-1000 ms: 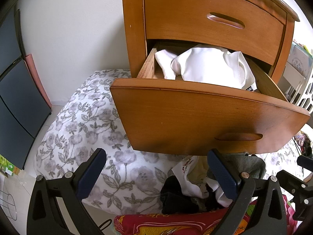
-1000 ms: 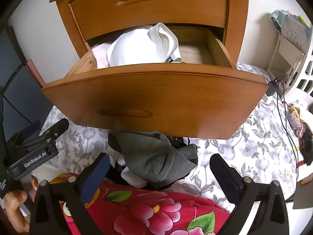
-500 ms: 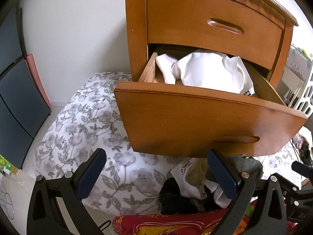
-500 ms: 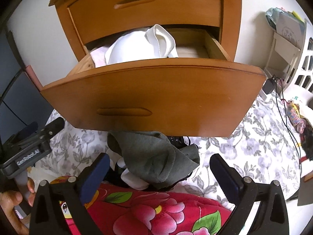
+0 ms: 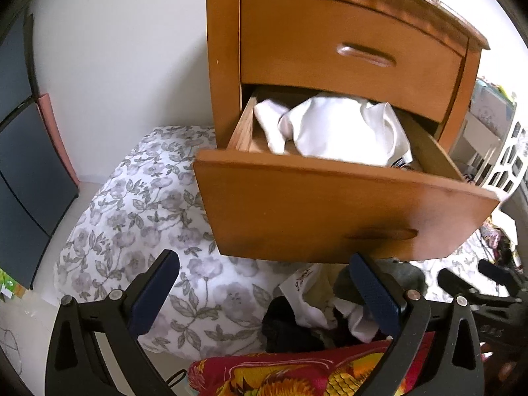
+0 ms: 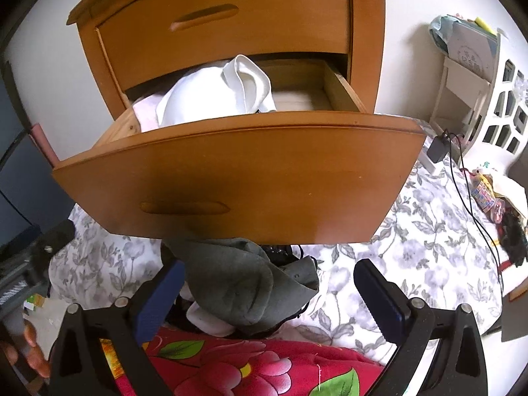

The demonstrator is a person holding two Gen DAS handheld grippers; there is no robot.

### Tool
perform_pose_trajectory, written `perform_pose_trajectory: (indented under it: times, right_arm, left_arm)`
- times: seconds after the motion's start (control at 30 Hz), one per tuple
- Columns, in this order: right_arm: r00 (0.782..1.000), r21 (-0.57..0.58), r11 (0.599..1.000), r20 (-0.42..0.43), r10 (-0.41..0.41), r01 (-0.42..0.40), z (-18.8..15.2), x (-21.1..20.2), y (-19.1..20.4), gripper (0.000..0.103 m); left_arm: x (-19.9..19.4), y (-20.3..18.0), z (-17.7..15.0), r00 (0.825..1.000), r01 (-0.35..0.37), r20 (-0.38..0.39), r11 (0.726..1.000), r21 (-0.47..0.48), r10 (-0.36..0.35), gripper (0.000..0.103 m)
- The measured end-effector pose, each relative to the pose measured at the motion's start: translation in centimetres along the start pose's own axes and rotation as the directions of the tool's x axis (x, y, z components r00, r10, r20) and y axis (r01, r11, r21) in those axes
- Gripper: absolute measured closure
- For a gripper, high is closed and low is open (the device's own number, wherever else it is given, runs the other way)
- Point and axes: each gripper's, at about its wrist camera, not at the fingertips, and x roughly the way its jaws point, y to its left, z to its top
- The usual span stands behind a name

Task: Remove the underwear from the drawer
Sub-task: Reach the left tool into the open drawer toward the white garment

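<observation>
Your left tongs (image 5: 264,288) and right tongs (image 6: 269,292) gape empty below the open drawer (image 6: 237,178) of white underwear (image 6: 211,99), above the floral bedspread (image 5: 132,231).

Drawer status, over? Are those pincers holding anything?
Both tools open, empty: left, right. White underwear in open drawer, untouched. Drawer front stands between tools and underwear; reach over.

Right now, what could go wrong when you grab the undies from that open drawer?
The open left gripper and right gripper sit low, below the pulled-out drawer front, so they might bump it going up. The white underwear is bunched against another white cloth, so both may come out.
</observation>
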Motion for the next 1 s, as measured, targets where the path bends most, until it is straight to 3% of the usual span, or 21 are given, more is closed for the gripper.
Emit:
perform_pose_trajectory:
  times: [0.23,0.47,0.6,0.8,1.0]
  right_arm:
    - [0.999,0.048,0.998,-0.003,0.036,-0.035,-0.1,0.2,-0.9,0.0]
    - [0.998,0.076,0.995,0.001,0.06,-0.06,-0.2,0.2,-1.3,0.0]
    - [0.997,0.08,0.994,0.002,0.071,-0.071,-0.2,0.2,-1.4,0.0]
    - [0.996,0.095,0.991,0.003,0.091,-0.091,-0.2,0.3,-1.7,0.0]
    - [0.993,0.108,0.987,-0.007,0.118,-0.117,-0.2,0.6,-2.0,0.0]
  left_arm:
    - [-3.2,1.2,3.6,0.997,0.012,0.081,1.0,-0.012,-0.011,0.0]
    - [-3.5,1.8,9.8,0.993,0.108,0.039,0.994,0.018,-0.109,0.0]
    - [-2.7,1.5,13.8,0.995,0.1,0.014,0.994,0.041,-0.1,0.0]
    - [0.9,0.7,17.6,0.978,0.169,-0.117,0.985,-0.025,-0.171,0.0]
    - [5.9,-1.4,18.3,0.951,0.148,-0.268,0.988,-0.048,-0.155,0.0]
